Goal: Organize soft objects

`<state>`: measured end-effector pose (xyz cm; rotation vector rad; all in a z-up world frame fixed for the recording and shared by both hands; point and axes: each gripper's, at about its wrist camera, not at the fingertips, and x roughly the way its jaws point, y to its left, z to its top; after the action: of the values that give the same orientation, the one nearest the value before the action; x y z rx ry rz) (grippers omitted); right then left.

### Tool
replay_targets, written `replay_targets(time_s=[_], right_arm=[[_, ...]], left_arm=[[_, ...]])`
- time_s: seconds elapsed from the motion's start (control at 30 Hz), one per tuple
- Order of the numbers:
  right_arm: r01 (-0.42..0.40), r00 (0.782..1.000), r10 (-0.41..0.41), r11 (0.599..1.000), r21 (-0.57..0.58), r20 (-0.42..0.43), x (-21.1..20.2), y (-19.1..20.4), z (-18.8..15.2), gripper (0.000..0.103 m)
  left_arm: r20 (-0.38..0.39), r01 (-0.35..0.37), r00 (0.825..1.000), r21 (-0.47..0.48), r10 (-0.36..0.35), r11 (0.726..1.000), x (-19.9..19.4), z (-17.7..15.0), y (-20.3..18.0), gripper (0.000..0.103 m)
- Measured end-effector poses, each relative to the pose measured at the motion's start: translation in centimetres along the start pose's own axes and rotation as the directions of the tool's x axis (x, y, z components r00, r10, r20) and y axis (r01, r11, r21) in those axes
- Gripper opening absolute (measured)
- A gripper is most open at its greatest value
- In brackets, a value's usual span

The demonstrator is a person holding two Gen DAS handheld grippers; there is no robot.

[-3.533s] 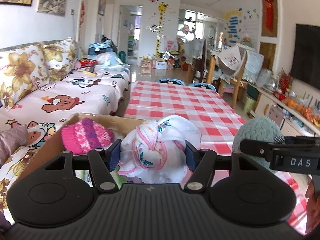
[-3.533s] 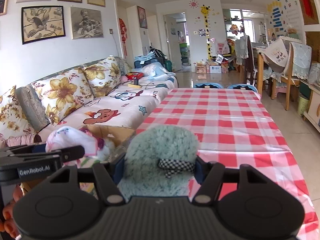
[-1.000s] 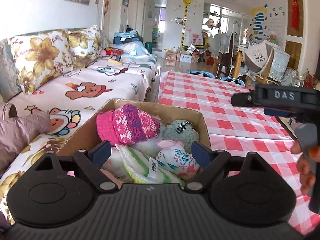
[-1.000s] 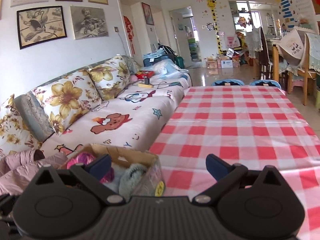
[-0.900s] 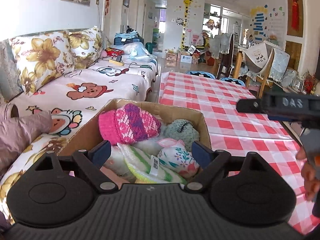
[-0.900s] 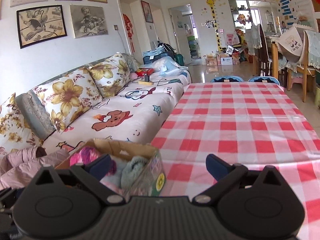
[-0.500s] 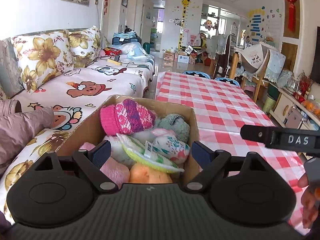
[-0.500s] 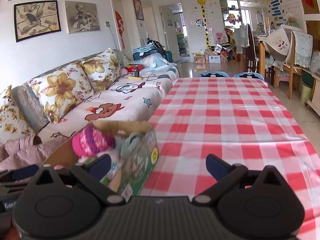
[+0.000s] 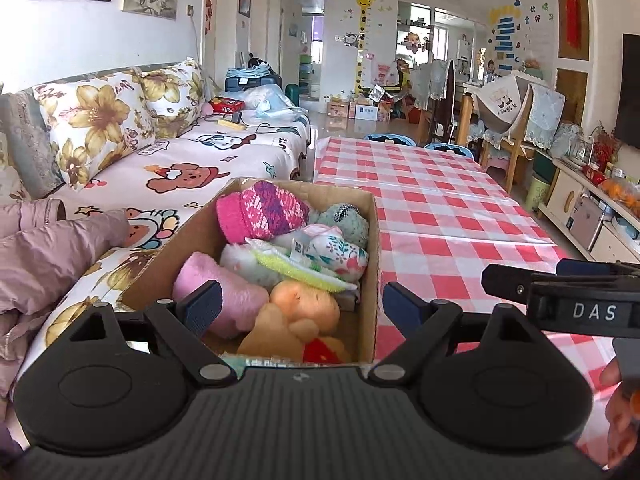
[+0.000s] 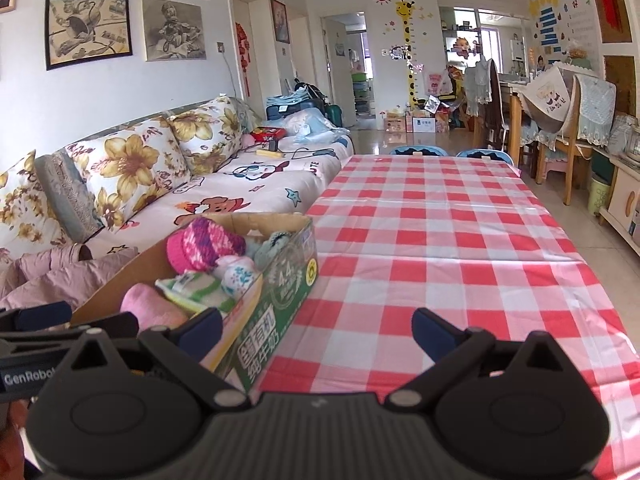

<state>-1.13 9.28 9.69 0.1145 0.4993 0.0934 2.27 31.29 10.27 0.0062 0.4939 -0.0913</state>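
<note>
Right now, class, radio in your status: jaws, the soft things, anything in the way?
Left gripper open, empty. Right gripper open, empty. Soft toys and pink knit hat in the cardboard box. Checked tablecloth bare; nothing in the way.

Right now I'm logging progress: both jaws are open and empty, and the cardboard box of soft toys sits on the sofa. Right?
Not quite. The cardboard box sits on the checked table, at its edge beside the sofa, as the right wrist view shows. The rest holds.

The right hand-held gripper (image 9: 568,300) reads "DAS", the left hand-held gripper (image 10: 24,376) "GenRobot", the cardboard box (image 10: 288,280) "4.4".
</note>
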Motion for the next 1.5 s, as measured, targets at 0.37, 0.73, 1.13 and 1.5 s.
replay_targets(time_s=[0.37,0.73,1.13,1.5], right_arm=[[-0.001,0.999,0.003,0.999,-0.034,0.043,-4.0,1.6,-0.8,0.1],[0.004,0.998,0.0,0.998,-0.068,0.06,-5.8,2.7,-1.5,0.1],[0.03,0.998,-0.026,0.997,-0.072,0.052,-6.3,3.1,-2.1,0.1],[0.042,0.998,-0.038,0.996,-0.083,0.048,-6.1,3.3,-2.4,0.1]], left_arm=[[0.033,-0.01,0.999,0.025,0.009,1.0,-1.6,-0.7,0.0,0.103],[0.054,-0.005,0.999,0.026,0.003,1.0,-2.1,-1.2,0.1,0.103],[0.064,-0.013,0.998,0.028,0.011,1.0,-2.1,-1.6,-0.3,0.103],[0.053,-0.021,0.998,0.018,0.02,1.0,-2.4,-1.8,-0.5,0.103]])
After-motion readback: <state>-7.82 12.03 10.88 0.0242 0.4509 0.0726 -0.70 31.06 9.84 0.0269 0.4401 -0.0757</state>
